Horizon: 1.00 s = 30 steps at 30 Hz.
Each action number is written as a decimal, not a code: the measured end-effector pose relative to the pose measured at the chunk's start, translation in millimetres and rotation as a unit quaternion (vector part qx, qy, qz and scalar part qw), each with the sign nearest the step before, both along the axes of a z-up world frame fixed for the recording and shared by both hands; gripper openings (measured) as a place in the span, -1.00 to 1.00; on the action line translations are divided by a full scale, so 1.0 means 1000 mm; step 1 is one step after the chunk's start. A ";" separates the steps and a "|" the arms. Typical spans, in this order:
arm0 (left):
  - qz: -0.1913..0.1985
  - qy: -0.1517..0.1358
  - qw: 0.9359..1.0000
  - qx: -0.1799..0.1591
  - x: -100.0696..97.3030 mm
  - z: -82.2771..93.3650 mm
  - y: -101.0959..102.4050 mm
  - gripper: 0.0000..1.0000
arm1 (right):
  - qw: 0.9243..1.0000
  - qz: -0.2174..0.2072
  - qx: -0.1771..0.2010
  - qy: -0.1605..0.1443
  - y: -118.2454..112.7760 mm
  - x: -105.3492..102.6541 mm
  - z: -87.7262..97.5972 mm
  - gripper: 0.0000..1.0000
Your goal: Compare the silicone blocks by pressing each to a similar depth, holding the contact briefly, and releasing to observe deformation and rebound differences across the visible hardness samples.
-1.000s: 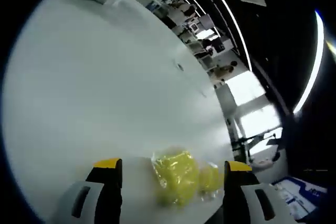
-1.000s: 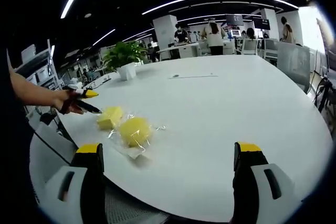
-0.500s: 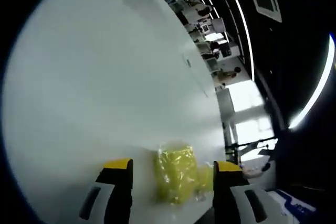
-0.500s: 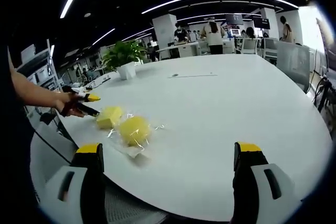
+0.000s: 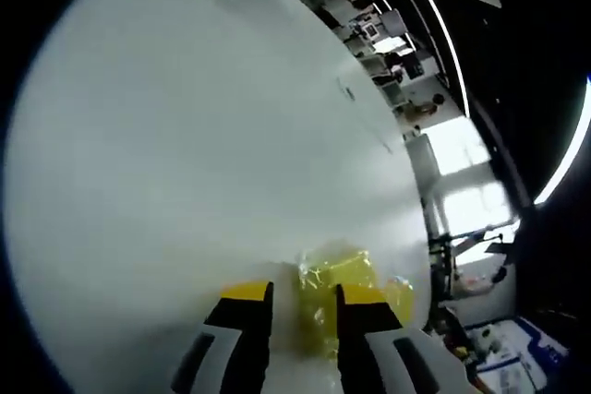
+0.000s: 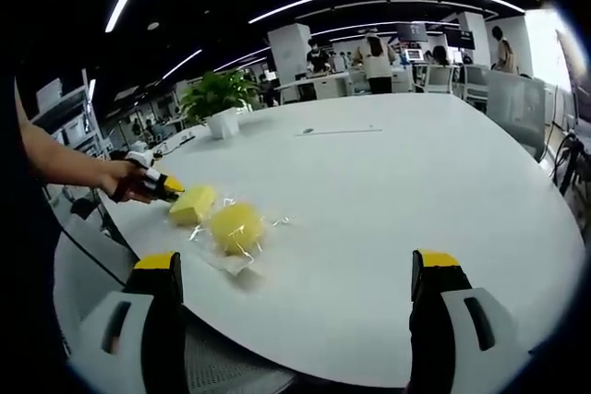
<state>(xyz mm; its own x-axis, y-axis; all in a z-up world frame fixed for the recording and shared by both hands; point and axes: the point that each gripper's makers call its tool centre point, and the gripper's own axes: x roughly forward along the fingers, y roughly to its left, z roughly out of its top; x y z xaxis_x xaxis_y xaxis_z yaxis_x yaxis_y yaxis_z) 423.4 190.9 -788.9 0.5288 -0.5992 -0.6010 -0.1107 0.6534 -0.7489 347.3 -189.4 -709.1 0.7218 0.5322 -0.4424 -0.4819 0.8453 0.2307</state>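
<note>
The left claw [image 5: 305, 306] has its yellow-tipped jaws drawn close together on the near end of a yellow silicone block [image 5: 334, 276] in clear wrap, which lies by the tabletop [image 5: 185, 154] edge; in the right gripper view the left claw [image 6: 171, 185] touches that block [image 6: 193, 203] near the left edge of the tabletop [image 6: 397, 191]; a second, rounder yellow block [image 6: 236, 227] in clear wrap lies just beside it; the right claw [image 6: 295, 274] hangs wide open, gripping nothing; a potted plant [image 6: 220, 99] stands towards the far edge.
</note>
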 end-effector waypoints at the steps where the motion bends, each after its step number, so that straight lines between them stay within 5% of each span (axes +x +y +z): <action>1: 0.002 0.003 1.000 -0.005 0.000 0.000 -0.001 -0.52 | 1.000 0.000 0.000 0.001 -0.001 0.000 -0.001 0.93; 12: 0.004 0.002 0.999 -0.038 0.002 0.011 -0.009 -0.89 | 1.000 0.000 0.003 0.005 0.001 -0.002 -0.005 0.93; 22: -0.045 -0.034 0.998 0.026 -0.003 0.010 -0.008 -1.00 | 1.000 0.005 0.000 0.004 0.000 -0.001 -0.003 0.93; 28: -0.032 -0.040 0.999 0.008 0.001 0.020 -0.009 -1.00 | 1.000 0.007 -0.003 0.003 -0.001 0.001 -0.002 0.93; 30: -0.057 -0.070 0.996 0.026 0.003 0.023 -0.011 -1.00 | 1.000 0.009 -0.004 0.002 0.001 0.001 -0.001 0.93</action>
<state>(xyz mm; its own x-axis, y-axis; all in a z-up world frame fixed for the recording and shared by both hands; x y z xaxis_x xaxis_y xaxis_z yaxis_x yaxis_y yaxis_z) 426.3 179.8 -766.2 0.5406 -0.6299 -0.5576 0.0694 0.6940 -0.7167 348.0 -188.6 -709.9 0.7098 0.5415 -0.4506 -0.4964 0.8383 0.2255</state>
